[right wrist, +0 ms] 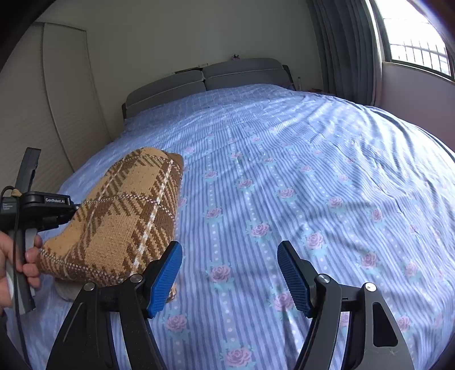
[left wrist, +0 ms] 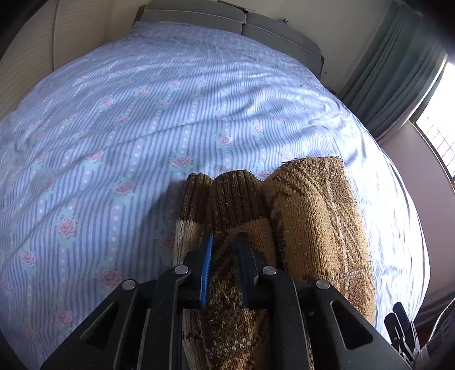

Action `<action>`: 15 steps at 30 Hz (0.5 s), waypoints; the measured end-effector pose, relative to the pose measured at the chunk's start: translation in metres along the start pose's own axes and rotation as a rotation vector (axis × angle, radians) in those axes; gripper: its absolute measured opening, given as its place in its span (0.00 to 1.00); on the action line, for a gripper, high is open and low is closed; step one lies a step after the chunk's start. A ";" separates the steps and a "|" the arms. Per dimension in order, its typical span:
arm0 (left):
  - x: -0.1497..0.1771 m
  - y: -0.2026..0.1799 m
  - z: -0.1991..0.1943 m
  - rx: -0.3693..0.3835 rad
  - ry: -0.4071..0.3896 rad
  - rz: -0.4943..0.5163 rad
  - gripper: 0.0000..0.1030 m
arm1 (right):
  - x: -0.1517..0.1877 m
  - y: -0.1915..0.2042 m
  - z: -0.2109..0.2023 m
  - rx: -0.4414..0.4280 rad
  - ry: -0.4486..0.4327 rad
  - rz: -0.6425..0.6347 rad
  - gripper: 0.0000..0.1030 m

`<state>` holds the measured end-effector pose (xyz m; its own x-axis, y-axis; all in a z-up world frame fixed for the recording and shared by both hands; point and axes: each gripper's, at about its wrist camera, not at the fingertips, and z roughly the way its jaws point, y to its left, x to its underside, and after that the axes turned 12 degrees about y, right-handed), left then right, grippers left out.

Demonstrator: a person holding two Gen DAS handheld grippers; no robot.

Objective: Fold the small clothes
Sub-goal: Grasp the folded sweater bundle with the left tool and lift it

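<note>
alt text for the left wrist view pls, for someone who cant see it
The left claw is shut on a fold of a tan and brown knitted garment, bunched up on a bed covered with a blue striped, rose-print sheet. A grey headboard sits at the far end, with teal curtains and a bright window at right.

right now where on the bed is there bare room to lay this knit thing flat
Bare sheet runs from the right tool up to the headboard and across toward the window. Crowded only at the near left corner, where the left tool grips the brown knit.
</note>
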<state>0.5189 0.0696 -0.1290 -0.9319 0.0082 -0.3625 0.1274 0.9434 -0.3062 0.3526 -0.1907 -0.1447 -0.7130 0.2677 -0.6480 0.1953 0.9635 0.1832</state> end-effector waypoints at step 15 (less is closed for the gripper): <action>-0.004 0.001 0.009 -0.010 0.003 0.008 0.16 | 0.005 0.001 -0.003 -0.002 0.011 0.006 0.68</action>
<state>0.5260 0.0680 -0.1360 -0.9321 0.0167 -0.3619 0.1313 0.9466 -0.2946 0.3475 -0.1889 -0.1458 -0.7191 0.2732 -0.6390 0.1984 0.9619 0.1880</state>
